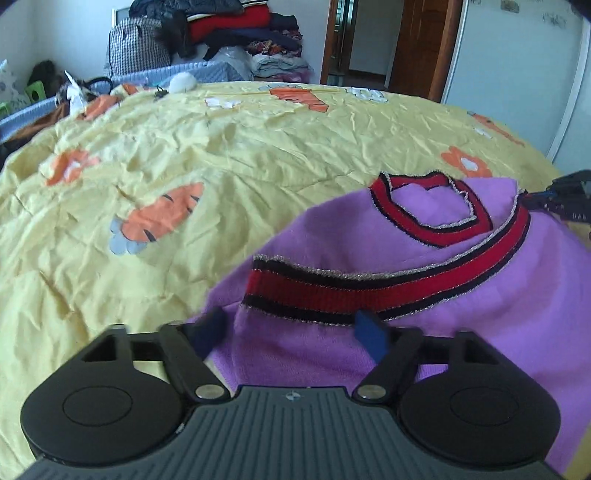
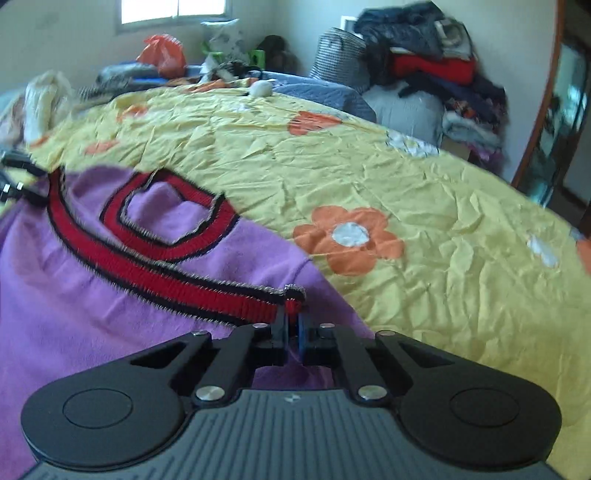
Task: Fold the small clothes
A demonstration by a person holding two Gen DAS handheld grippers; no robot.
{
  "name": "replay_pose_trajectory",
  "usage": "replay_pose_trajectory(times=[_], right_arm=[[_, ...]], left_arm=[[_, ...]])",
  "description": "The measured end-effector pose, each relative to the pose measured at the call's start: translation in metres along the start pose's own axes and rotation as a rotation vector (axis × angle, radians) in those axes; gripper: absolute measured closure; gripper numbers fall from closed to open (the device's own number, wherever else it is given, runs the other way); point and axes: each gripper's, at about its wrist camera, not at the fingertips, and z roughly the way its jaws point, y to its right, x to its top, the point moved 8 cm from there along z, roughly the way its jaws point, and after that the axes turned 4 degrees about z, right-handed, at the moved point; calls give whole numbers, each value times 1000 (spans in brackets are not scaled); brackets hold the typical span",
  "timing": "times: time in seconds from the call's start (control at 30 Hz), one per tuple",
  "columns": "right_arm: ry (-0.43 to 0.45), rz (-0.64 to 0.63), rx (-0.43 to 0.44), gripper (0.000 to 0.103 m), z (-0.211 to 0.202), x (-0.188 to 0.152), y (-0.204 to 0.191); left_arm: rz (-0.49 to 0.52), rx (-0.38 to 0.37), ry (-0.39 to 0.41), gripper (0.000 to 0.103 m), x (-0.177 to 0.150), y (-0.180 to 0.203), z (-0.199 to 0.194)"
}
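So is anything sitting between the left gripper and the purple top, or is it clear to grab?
Nothing visible is in the way. The left gripper is open with the purple top and its red striped band right between its fingers. The right gripper is already shut on the band's end.

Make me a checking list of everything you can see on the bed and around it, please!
Surface: yellow bedspread with orange flowers, wrinkled.
Job's things: purple top with red striped trim, lying partly folded on the bedspread.
Clutter: white fluffy ball near the far edge; orange bag beyond the bed.
Grippers: left gripper open, pads either side of the top's edge; right gripper shut on the trim's end.
Cables: nothing seen.
Surroundings: clothes pile, wooden door, window.
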Motion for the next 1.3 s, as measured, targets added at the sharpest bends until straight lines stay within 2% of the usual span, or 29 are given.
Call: replay_pose_trajectory(times=[0.03, 0.07, 0.1, 0.17, 0.33, 0.4, 0.5, 0.57, 0.63, 0.7, 0.73, 0.77, 0.8, 0.83, 0.87, 0.93, 1.0, 1.07, 1.13, 1.2, 1.23, 1.3], right_arm=[[11, -4, -8, 98, -2, 0, -1], [25, -1, -14, 98, -5, 2, -1], [38, 5, -19, 98, -8, 3, -1], [55, 14, -45, 99, -12, 5, 2], [128, 41, -101, 99, -30, 21, 9], [123, 63, -119, 99, -28, 24, 19], [103, 102, -154, 99, -19, 20, 35], [91, 124, -174, 99, -12, 15, 42], [11, 182, -145, 99, 4, 3, 49], [-30, 200, -161, 98, 13, -8, 53], [-38, 193, -170, 98, 13, -11, 52], [-36, 191, -177, 95, 9, -12, 50], [-33, 190, -209, 90, 1, -10, 50], [-5, 182, -249, 82, -11, -6, 50], [33, 176, -260, 82, -25, -2, 49], [94, 191, -191, 82, -53, -3, 37], [114, 158, -164, 82, -70, -13, 16], [122, 102, -92, 82, -76, -24, -16], [59, 43, -67, 82, -64, -37, -43], [-27, -18, -117, 84, -47, -56, -50], [-1, -42, -153, 84, -49, -61, -46], [-33, 16, -203, 84, -54, -65, -30]], left_arm=[[-11, 9, 9, 47, 2, -2, 0], [-25, 4, 16, 61, 4, -4, -1], [-44, -3, 21, 80, 6, -5, -1], [-90, -21, 20, 94, 10, -10, -2], [-150, -18, 80, 95, 15, -14, -17], [-197, -16, 93, 95, 15, -20, -19], [-240, 10, 97, 95, 12, -29, -15], [-281, 2, 90, 95, 9, -35, -10], [-285, 5, 51, 95, 5, -36, -1], [-282, 30, 40, 82, 3, -38, 2], [-292, 41, 34, 81, 4, -40, 0], [-313, 51, 29, 71, 5, -44, -4], [-333, 80, 47, 66, 7, -47, -14], [-322, 118, 78, 65, 10, -48, -27], [-297, 124, 96, 64, 13, -42, -40], [-275, 78, 111, 57, 11, -23, -63], [-256, 5, 125, 34, 1, 8, -84], [-240, -80, 136, 28, -16, 42, -98], [-213, -128, 113, 26, -35, 70, -100], [-194, -120, 59, 26, -56, 87, -93], [-197, -119, 34, 26, -68, 91, -88], [-221, -92, -9, 28, -93, 89, -82]])
